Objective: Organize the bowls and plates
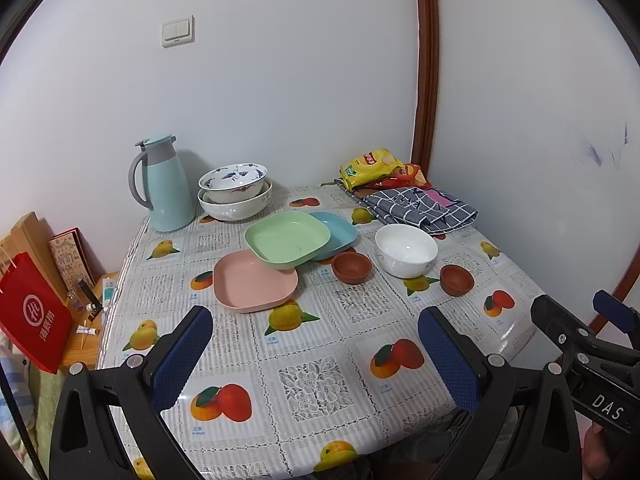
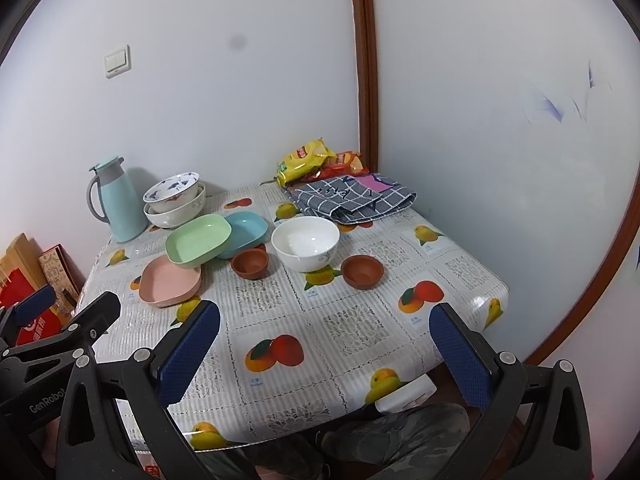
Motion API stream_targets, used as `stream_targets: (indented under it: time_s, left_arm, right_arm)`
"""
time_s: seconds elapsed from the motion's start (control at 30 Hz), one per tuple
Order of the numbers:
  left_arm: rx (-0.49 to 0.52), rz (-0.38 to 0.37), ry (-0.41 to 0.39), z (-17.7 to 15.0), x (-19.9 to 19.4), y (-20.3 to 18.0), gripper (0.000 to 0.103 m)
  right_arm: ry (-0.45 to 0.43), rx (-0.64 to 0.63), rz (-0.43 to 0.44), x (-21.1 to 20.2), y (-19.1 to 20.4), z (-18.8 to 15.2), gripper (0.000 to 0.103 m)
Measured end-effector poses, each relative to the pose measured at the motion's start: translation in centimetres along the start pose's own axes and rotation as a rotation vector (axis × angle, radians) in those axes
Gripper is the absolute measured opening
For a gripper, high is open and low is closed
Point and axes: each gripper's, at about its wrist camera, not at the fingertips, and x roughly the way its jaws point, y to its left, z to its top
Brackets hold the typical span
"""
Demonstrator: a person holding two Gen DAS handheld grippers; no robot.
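A green square plate (image 1: 287, 238) leans on a pink plate (image 1: 254, 281) and a blue plate (image 1: 335, 233) at mid-table. Two small brown bowls (image 1: 352, 266) (image 1: 457, 279) flank a white bowl (image 1: 405, 250). Two patterned bowls (image 1: 235, 190) are nested at the back left. My left gripper (image 1: 316, 356) hovers open over the near table, nothing between its fingers. In the right wrist view the same green plate (image 2: 199, 240), pink plate (image 2: 170, 281), blue plate (image 2: 245, 234), white bowl (image 2: 305, 243), brown bowls (image 2: 250, 263) (image 2: 362, 271) and nested bowls (image 2: 175, 200) show; my right gripper (image 2: 326, 352) is open and empty.
A light blue thermos jug (image 1: 166, 184) stands at the back left beside the nested bowls. Snack bags (image 1: 374, 168) and a folded checked cloth (image 1: 420, 208) lie at the back right. A red bag (image 1: 34, 316) stands left of the table (image 1: 312, 392). Walls close the far and right sides.
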Motion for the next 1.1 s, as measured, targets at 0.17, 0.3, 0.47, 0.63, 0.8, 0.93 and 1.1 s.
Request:
stream_targets:
  time_s: [0.17,0.3,0.47,0.63,0.8,0.93,1.1]
  left_arm:
    - [-0.011,0.0,0.004,-0.18,0.14,0.39,0.103]
    - [-0.012,0.001,0.006,-0.17,0.2,0.57,0.103]
    - [-0.01,0.0,0.005,-0.26,0.18,0.65,0.103]
    - [-0.005,0.002,0.004,-0.24,0.18,0.64,0.103]
    - [-0.009,0.004,0.004,-0.17,0.21,0.47,0.103]
    - [-0.008,0.006,0.005,-0.2,0.2,0.38,0.103]
    - [-0.012,0.009,0.008,-0.2,0.13,0.42,0.103]
  right_arm:
    - [-0.005,-0.002,-0.007,-0.05,-0.11,-0.07,0.103]
    - [-0.009,0.005,-0.007,-0.12,-0.31,-0.11,0.103]
    - [-0.01,0.006,-0.011,-0.11,-0.3,-0.13,0.103]
    - [-0.009,0.006,-0.011,-0.05,-0.24,-0.02,0.103]
    - [-0.013,0.003,-0.009,-0.1,-0.22,-0.04,0.103]
    - [-0.016,-0.001,-0.008,-0.21,-0.06,-0.1,0.103]
    - [-0.018,-0.002,-0.007,-0.18,0.03,-0.09,0.103]
